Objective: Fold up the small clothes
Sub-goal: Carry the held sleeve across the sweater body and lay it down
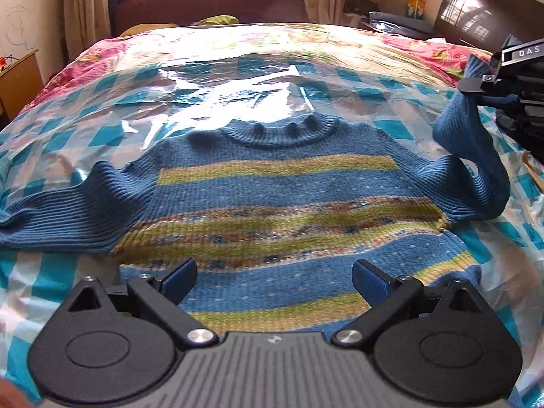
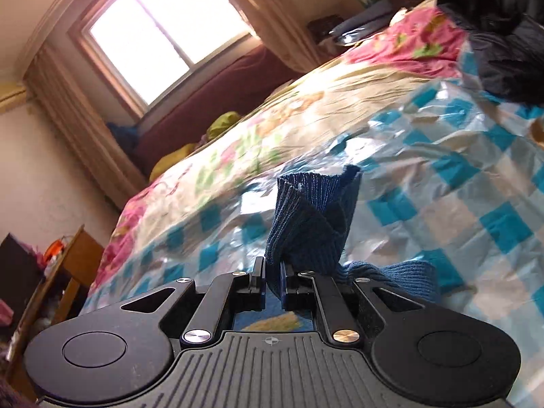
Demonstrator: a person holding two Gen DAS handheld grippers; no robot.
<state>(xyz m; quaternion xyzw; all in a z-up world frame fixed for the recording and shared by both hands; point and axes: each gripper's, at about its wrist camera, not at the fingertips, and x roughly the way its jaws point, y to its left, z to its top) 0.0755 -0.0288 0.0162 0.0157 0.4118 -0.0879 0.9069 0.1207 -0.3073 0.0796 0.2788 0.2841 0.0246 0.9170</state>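
Pinching the sweater (image 1: 272,204) sleeve cuff (image 2: 316,210) above the bed (image 1: 340,44), the right gripper (image 2: 273,285) is clamped; the left gripper (image 1: 273,278) is wide, empty.

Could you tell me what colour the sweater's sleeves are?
Plain ribbed blue sleeves, clearest in the left wrist view.

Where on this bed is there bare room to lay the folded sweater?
Free: checked plastic sheet beyond the sweater collar, bordered by the floral bedspread. Crowded: the right edge, with dark clothing and the lifted sleeve.
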